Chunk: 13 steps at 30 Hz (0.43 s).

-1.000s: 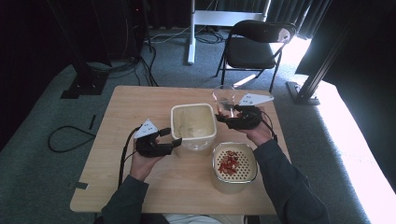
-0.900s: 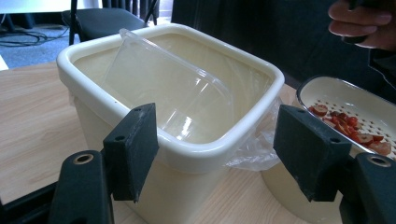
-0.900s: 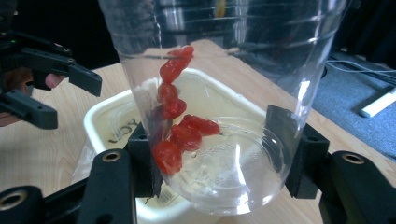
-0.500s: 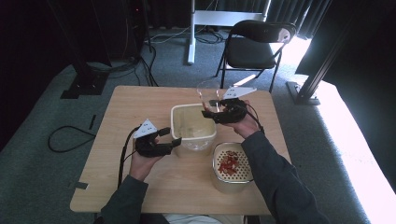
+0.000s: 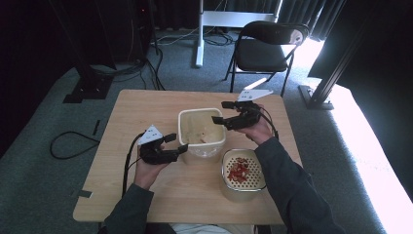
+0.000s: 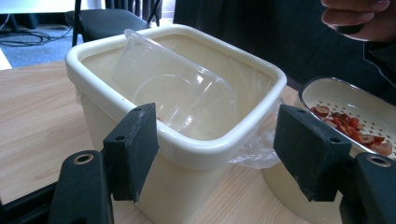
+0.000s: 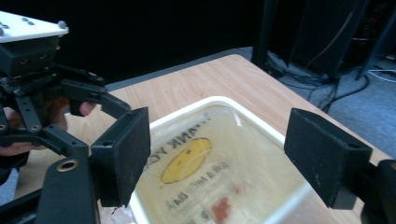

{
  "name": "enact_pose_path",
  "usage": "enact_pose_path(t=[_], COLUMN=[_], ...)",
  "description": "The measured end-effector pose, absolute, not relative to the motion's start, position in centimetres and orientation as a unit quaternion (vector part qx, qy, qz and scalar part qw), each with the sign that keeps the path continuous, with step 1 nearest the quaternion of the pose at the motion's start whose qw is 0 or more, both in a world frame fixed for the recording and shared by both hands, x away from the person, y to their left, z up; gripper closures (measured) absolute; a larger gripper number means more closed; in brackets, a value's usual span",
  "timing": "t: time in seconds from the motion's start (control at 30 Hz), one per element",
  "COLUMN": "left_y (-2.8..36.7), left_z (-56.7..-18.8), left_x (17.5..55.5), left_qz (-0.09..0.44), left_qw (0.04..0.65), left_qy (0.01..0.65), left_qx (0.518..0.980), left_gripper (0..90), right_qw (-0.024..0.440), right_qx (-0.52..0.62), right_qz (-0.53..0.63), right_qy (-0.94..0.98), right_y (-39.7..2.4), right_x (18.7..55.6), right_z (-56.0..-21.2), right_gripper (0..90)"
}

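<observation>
Inside the cream square bin [image 6: 196, 154] leans a clear plastic lid [image 6: 173, 93].

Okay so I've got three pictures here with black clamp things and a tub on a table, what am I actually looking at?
A person sits at a wooden table holding a hand-operated claw in each hand. One picture looks down from above; the other two come from small cameras riding on each claw, so the black blocks at the bottom are that claw's jaws.

On the table stand a cream tub lined with a plastic bag and a perforated container holding red pieces. A clear plastic container lies tilted inside the tub.

The left claw sits at the tub's rim, jaws apart. The right claw hovers above the tub; its jaws have just been opening, with nothing between them.
</observation>
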<state>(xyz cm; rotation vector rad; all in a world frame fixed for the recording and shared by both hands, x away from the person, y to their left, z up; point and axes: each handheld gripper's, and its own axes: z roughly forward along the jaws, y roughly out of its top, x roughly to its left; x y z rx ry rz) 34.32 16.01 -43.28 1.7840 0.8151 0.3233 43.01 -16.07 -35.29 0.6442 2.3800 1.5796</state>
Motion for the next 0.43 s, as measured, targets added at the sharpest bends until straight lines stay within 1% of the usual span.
enact_pose_path(t=[0.2, 0.43], left_y=[16.2, 16.4], left_z=[-43.4, -43.7], left_x=[34.3, 34.4], left_qz=[0.135, 0.134], left_qw=[0.545, 0.544], left_qy=[0.347, 0.351], left_qx=[0.751, 0.75], left_gripper=[31.3, 31.3], right_qw=[0.124, 0.139], right_qx=[0.247, 0.301], right_qz=[0.527, 0.505], right_qy=[0.804, 0.797], right_y=[-18.9, -23.3], right_x=[43.1, 43.5], right_z=[-35.8, -38.3], right_gripper=[24.2, 25.7])
